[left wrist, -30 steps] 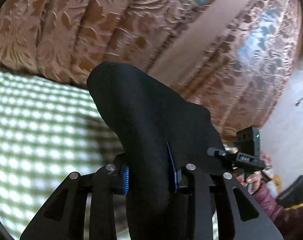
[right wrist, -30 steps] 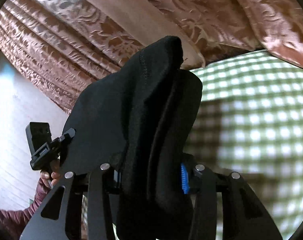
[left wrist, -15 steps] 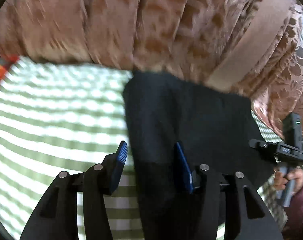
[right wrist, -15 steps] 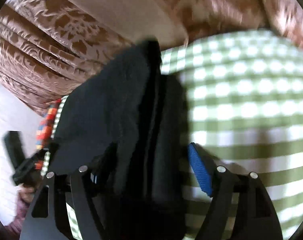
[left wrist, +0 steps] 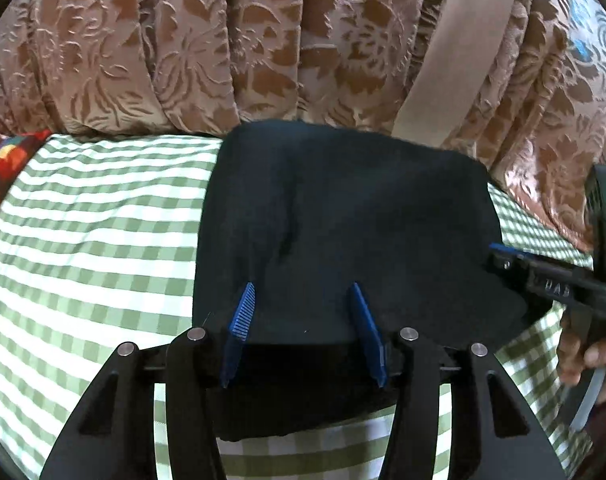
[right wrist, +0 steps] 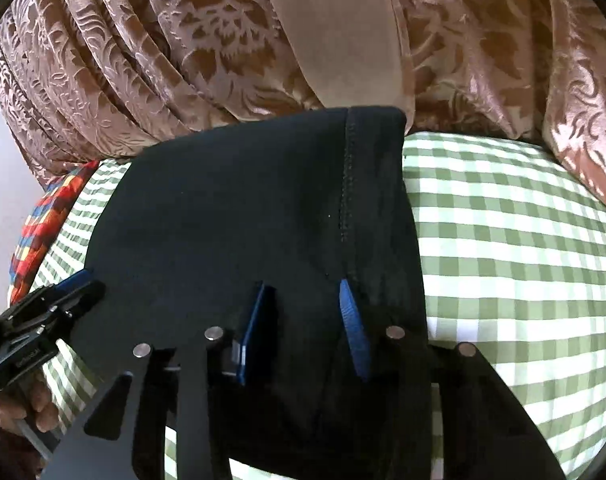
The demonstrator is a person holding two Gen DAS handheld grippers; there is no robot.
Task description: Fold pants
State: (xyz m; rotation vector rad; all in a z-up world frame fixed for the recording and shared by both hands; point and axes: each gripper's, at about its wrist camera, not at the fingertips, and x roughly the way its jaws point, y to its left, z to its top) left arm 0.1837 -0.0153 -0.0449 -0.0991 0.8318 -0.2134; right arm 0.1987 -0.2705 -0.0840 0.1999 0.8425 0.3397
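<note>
The black pants (left wrist: 343, 232) lie folded flat on the green-and-white checked cloth (left wrist: 83, 240). My left gripper (left wrist: 301, 300) is open, its blue pads spread above the near left part of the pants, holding nothing. In the right wrist view the pants (right wrist: 243, 220) show a stitched seam along their right side. My right gripper (right wrist: 305, 294) is open above the near right part of the pants. Each gripper shows at the edge of the other's view: the right one (left wrist: 543, 276) and the left one (right wrist: 47, 312).
A brown floral curtain (left wrist: 223, 40) hangs close behind the far edge of the surface. A red patterned fabric (right wrist: 51, 220) lies at the far left. The checked cloth (right wrist: 523, 260) stretches to the right of the pants.
Both grippers carried the pants' edge forward and down, laid it on the cloth and opened. The fabric that stood up between the fingers now lies flat.
</note>
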